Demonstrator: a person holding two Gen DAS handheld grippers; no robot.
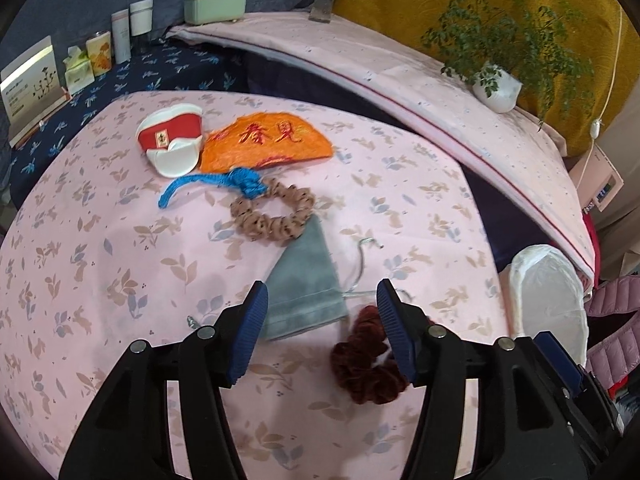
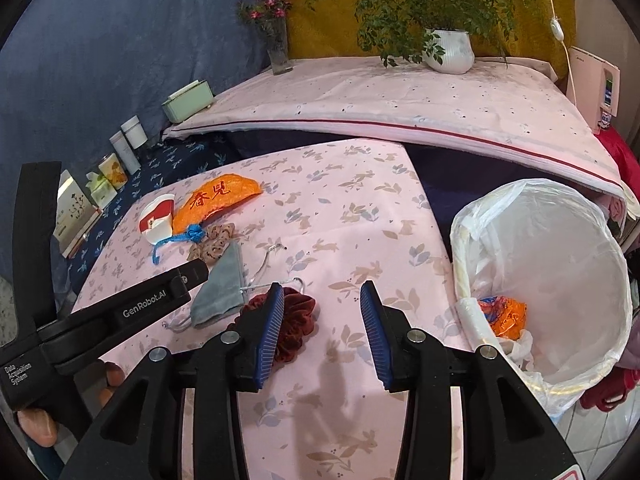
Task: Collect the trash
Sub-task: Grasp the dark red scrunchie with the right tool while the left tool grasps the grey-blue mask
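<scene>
The dark red scrunchie (image 1: 366, 360) is partly hidden in both views: the left gripper (image 1: 322, 300) covers its right edge with one blue pad, and the right gripper (image 2: 322, 296) covers its left side. Both grippers stand with jaws apart, pressing on nothing. Inside the lined bin (image 2: 600, 240), which stands off the edge of the pink leaf-print cloth (image 2: 340, 208) to the right of the scrunchie, lies crumpled orange wrapping (image 2: 506, 314) (its print is too creased to read). Just beyond the scrunchie lies a grey pouch (image 1: 300, 292) with a thin cord. Farther from the scrunchie sit a tan scrunchie (image 1: 276, 214), a knotted blue rope (image 1: 224, 184), an orange fan-shaped piece (image 1: 266, 142) and a red-and-white box (image 1: 170, 138).
</scene>
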